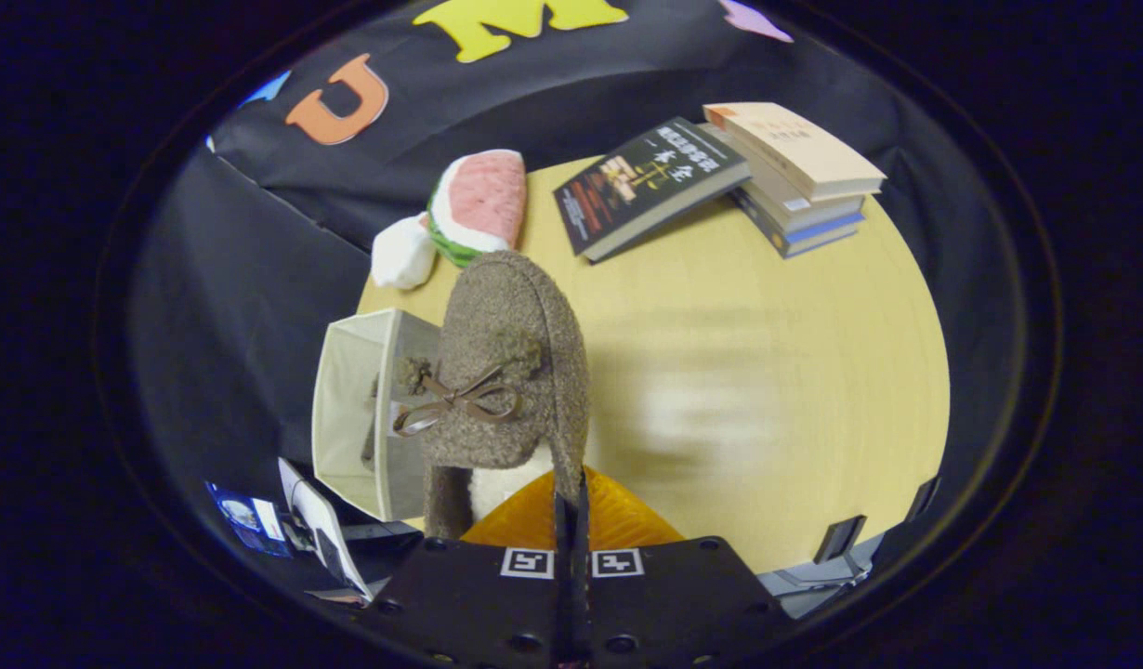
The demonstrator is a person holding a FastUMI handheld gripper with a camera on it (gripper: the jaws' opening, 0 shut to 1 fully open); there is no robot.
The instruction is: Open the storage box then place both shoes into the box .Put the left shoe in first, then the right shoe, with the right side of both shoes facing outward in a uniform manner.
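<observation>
Now the tongs (571, 506) are clamped on the slipper's (511, 372) rim, toe pointing away. The open box (348, 409) sits just left of it.

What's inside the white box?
The box is open, and something dark sits inside, maybe another shoe. The fuzzy shoe held by the fingers hangs in front and covers the rest, so I can't tell for sure.

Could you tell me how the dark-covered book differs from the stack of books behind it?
The dark-covered book is single and tilted, one edge propped on the stack of books; the stack holds several, lying flat. The stack's top cover is pale, not dark. Both rest on the wooden table, beyond the shoe pinched in the hand-held gripper.
</observation>
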